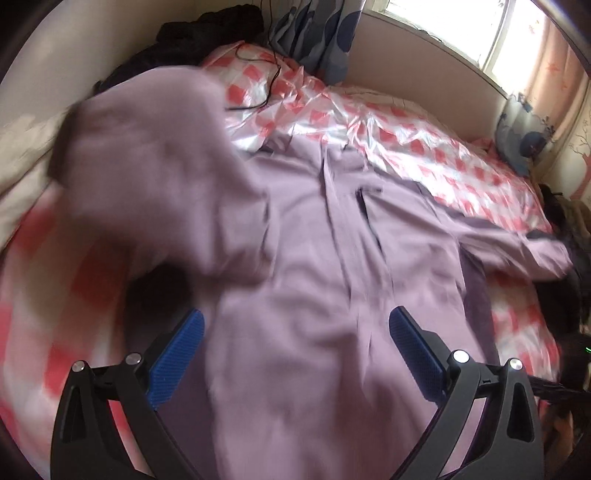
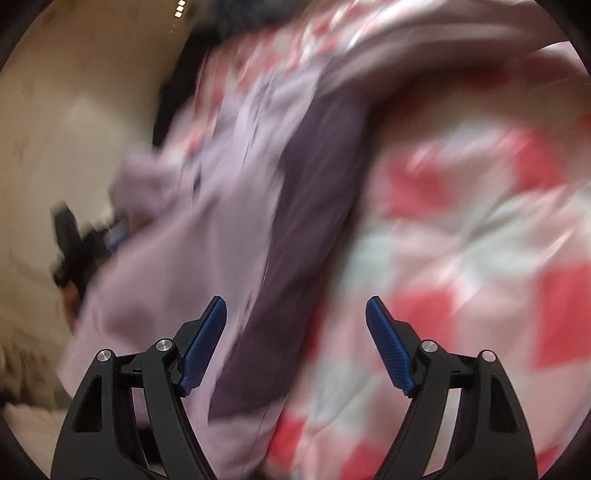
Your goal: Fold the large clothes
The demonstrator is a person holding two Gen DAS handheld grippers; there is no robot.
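A: At the near edge of the bed, the left hand-held gripper (image 1: 295, 354) hovers over the hem end of the large mauve fabric jacket (image 1: 332, 258), its blue-padded fingers spread wide with nothing between them.

B: And the right hand-held gripper (image 2: 295, 343)?

A: Same: jaws wide apart, empty, poised above the jacket's darker purple side panel (image 2: 295, 240) where it meets the red-and-white checked quilt (image 2: 480, 221). That view is badly smeared, so I can't tell whether it touches the cloth.

B: Where does the jacket lie?

A: Spread front-up along the bed, with the front placket and a dark chest zip pocket (image 1: 364, 201) up the middle. One sleeve (image 1: 517, 247) stretches out flat to the right. The other sleeve (image 1: 147, 177) is bunched on the left, higher than the body and blurred.

B: So which step is this?

A: I'd judge it the laying-out or first fold, with no fold made in the body. The next move likely calls for pinching a sleeve or side edge and carrying it across the front; the fabric looks soft and thick, so a firm bite near a seam would help.

B: Beyond the jacket?

A: The quilt runs on to a black cable (image 1: 266, 92), a blue patterned curtain (image 1: 317, 33) and a bright window (image 1: 461, 26).
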